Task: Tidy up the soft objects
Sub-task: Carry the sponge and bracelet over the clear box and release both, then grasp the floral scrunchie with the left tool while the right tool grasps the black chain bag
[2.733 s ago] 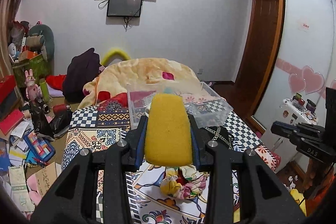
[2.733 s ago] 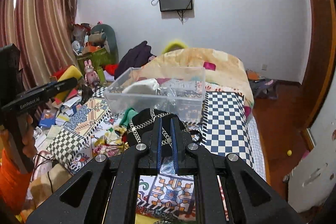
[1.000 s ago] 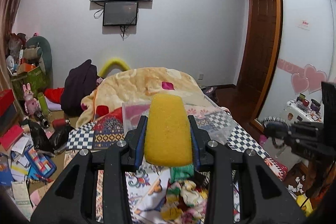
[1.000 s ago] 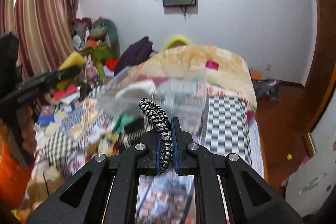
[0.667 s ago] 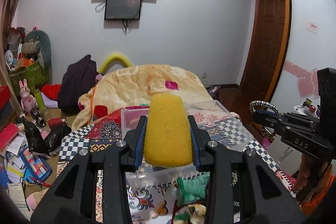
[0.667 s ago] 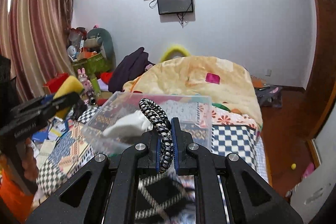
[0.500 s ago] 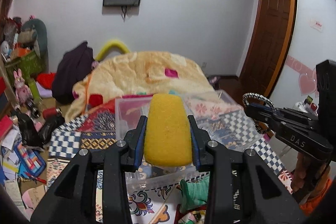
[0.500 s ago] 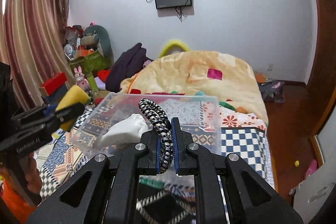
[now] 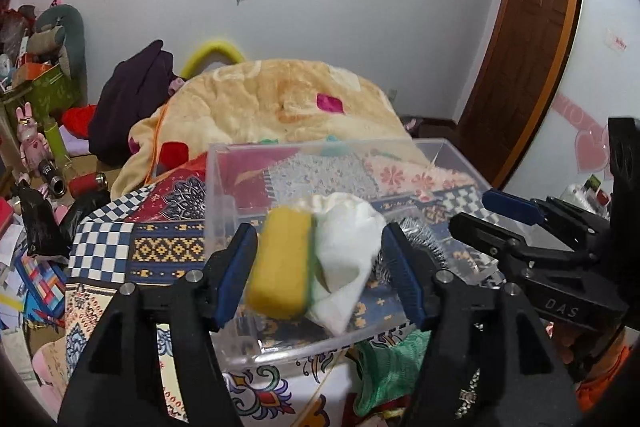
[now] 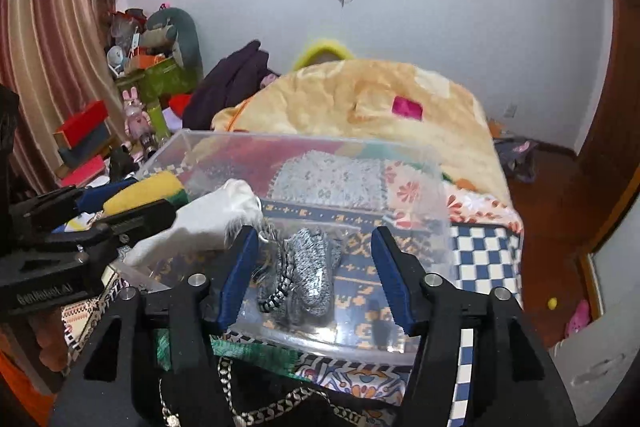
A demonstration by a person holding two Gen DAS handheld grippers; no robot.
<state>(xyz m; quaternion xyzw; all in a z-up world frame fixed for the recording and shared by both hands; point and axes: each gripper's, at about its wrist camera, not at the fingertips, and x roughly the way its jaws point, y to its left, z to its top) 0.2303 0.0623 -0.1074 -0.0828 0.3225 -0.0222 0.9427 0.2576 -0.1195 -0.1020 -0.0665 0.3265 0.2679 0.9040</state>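
A clear plastic bin (image 9: 224, 163) (image 10: 424, 163) stands on the patterned bed. My left gripper (image 9: 320, 275) is open over it; the yellow sponge (image 9: 282, 263) drops between its fingers beside a white cloth (image 9: 344, 247) in the bin. My right gripper (image 10: 314, 275) is open over the bin's right part; the black-and-white braided scrunchie (image 10: 298, 275) lies in the bin below it. The sponge (image 10: 144, 189) and the white cloth (image 10: 212, 217) also show in the right wrist view.
A green knit item (image 9: 384, 375) and a black bag with a chain (image 10: 280, 407) lie on the bed before the bin. A beige blanket (image 9: 280, 107) is heaped behind it. Cluttered toys and boxes (image 10: 132, 87) fill the left side.
Both grippers moved over the bin and opened. The left let go of the yellow sponge and the right let go of the scrunchie, which now lies in the bin.
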